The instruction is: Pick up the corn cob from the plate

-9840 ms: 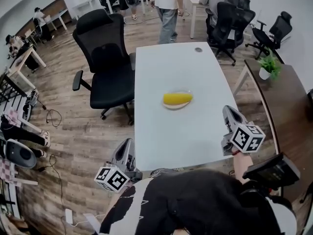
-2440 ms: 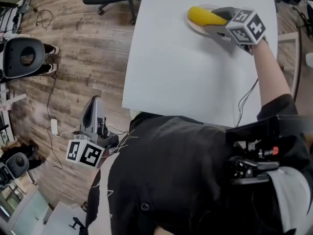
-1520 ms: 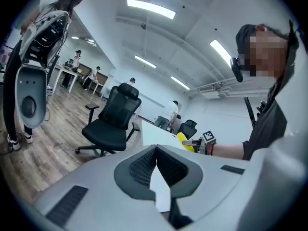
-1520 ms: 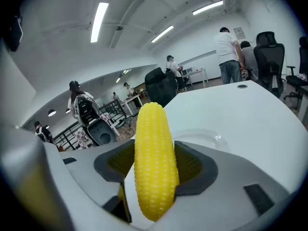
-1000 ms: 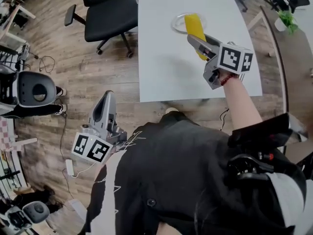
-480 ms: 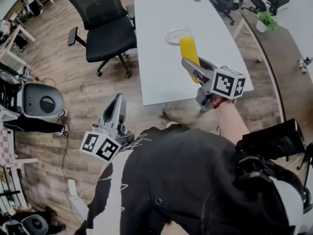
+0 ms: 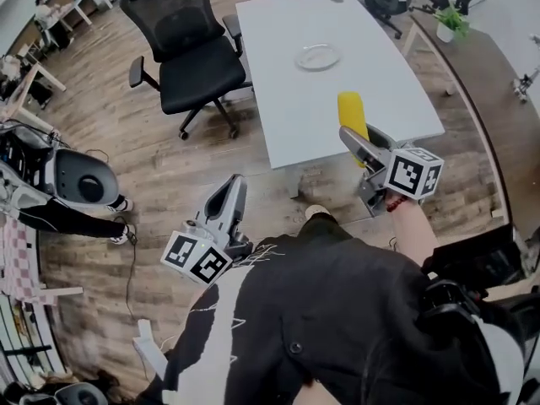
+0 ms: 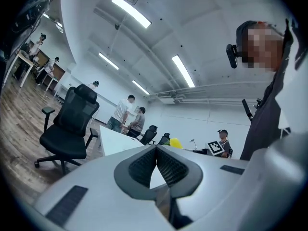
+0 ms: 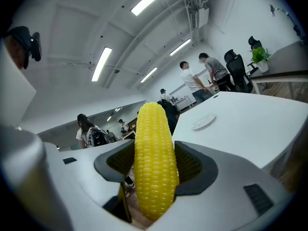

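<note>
**Corn is up, but it could slip**

The corn cob (image 9: 154,162) is off the plate (image 7: 300,58). It hangs in the air over the near edge of the white table (image 7: 287,108). The plate sits bare further back on the table, well apart from the corn.

The right gripper (image 7: 355,138) has the corn. Its two jaws are partly open, just as wide as the corn is fat, and the dark pads (image 9: 191,163) press on both sides. The corn stands up tall between them, and most of it pokes out above the pads.

I think the corn could slide out. It is round and bumpy, and only a short part of it is squeezed. If the gripper tips or shakes, the long top end could swing over and pull it loose. If the squeeze gets weak, it may drop onto the table edge and roll to the wood floor.

The left gripper (image 7: 231,196) is off the table, low by its near left side. Its jaws are closed together on nothing.

Some things are hard to see. From above, the gripper covers the bottom end of the corn. I cannot tell how hard the pads squeeze. The person's dark top blocks the floor right beside the table's near edge.
</note>
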A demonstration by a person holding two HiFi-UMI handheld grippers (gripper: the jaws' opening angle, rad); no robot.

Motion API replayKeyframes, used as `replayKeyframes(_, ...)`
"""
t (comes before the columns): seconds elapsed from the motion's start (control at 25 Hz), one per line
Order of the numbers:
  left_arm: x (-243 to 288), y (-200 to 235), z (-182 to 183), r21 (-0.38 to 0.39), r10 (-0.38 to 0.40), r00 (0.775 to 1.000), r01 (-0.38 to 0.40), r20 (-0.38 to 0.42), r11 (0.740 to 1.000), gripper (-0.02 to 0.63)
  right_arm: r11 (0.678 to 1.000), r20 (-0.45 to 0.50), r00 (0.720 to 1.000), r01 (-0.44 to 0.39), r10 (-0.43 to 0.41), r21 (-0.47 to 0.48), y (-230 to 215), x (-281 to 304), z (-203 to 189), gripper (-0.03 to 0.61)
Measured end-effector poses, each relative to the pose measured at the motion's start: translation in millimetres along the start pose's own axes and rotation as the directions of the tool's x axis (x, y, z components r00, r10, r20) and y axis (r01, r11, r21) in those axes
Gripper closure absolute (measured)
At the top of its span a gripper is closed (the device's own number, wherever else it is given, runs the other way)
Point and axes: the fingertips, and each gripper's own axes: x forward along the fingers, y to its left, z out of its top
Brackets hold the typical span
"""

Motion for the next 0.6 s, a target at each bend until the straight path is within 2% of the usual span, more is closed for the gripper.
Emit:
replayKeyframes(0.28, -22.4, -4.3, -43.2, -0.069, -0.017, 0.993, 0.009, -0.114, 0.998, 0.6, 0.992, -0.024, 0.998, 0.062, -0.059, 0.107, 2.7, -41.7, -44.6, 0.321)
replayKeyframes(0.4, -25.7, -7.0, -53.1, -0.085, -0.02, 0.991, 0.009, -0.129, 0.996, 0.6, 0.993, 0.022, 0.999, 0.041, -0.043, 0.108, 8.1, -56.2, -39.6, 0.321)
replayKeyframes(0.6, -23.0, -11.7, -54.1, -0.088, -0.028, 0.992, 0.017, -0.122, 0.996, 0.6, 0.994, 0.054, 0.996, 0.068, -0.073, 0.091, 6.6, -71.5, -29.2, 0.321)
